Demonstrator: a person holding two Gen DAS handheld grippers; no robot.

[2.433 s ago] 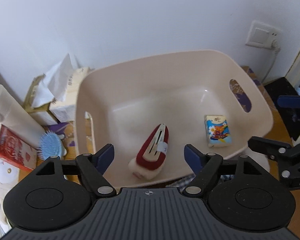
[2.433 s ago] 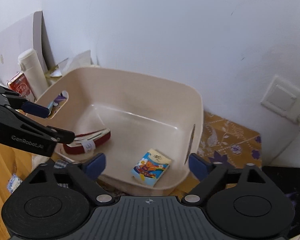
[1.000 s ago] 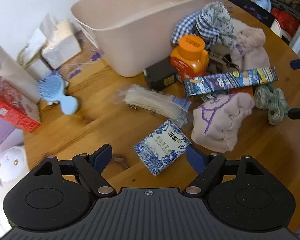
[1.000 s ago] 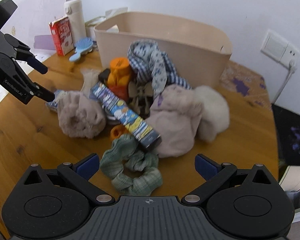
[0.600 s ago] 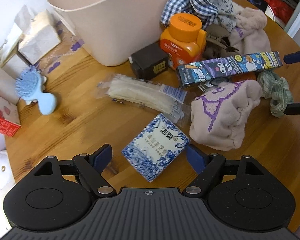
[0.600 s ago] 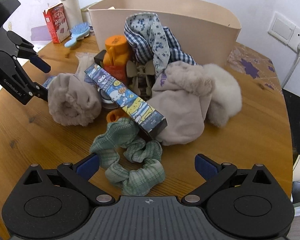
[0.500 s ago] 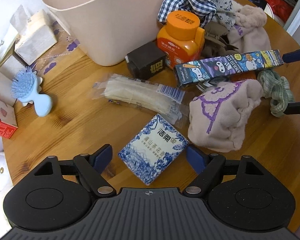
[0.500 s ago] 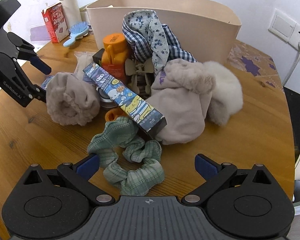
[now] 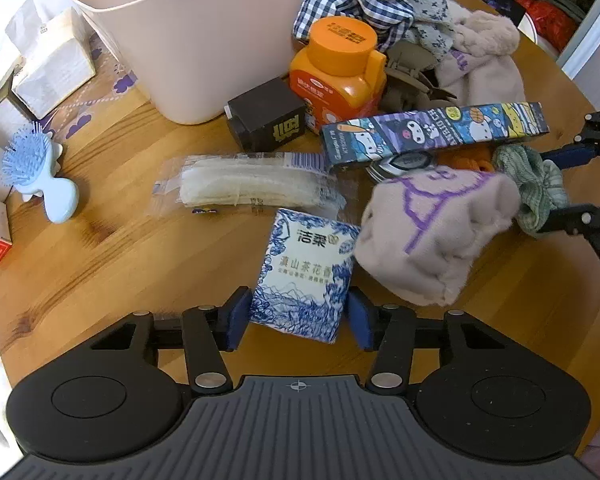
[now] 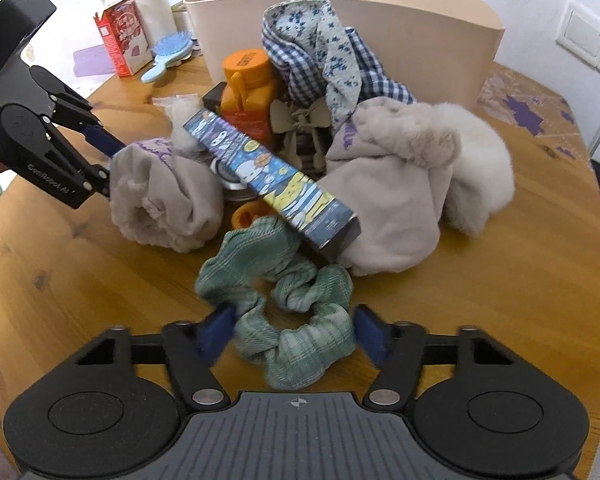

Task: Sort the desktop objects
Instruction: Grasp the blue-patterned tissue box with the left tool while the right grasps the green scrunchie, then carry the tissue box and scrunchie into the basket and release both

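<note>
My left gripper (image 9: 298,318) is shut on a blue-and-white tissue pack (image 9: 306,274) lying on the wooden table (image 9: 100,256). My right gripper (image 10: 294,330) has its jaws closing around a green scrunchie (image 10: 284,300); the pads touch its sides. The beige bin (image 9: 204,28) stands behind the pile, also in the right wrist view (image 10: 380,20). The pile holds an orange bottle (image 9: 340,68), a cartoon box (image 9: 436,130), a beige purple-stitched sock (image 9: 428,232) and a checked cloth (image 10: 324,56).
A clear packet (image 9: 244,188) and a dark small box (image 9: 268,120) lie before the bin. A blue hairbrush (image 9: 36,176), a red carton (image 10: 120,36) and tissues (image 9: 52,68) sit at the left. A fluffy beige garment (image 10: 404,184) lies right of the pile.
Both grippers came down from over the bin to the table. The left jaws closed on the tissue pack. The right jaws narrowed around the green scrunchie.
</note>
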